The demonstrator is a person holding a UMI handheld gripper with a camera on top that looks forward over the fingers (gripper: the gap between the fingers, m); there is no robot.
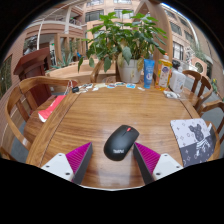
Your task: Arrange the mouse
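A black computer mouse lies on the round wooden table, near the front edge. My gripper is open, with its pink pads wide apart. The mouse sits just ahead of the fingertips and partly between them, with a gap at each side. Neither finger touches it.
A patterned mouse mat lies to the right of the mouse. A red-and-white item lies at the table's left. A potted plant, a blue box and small items stand at the far side. Wooden chairs surround the table.
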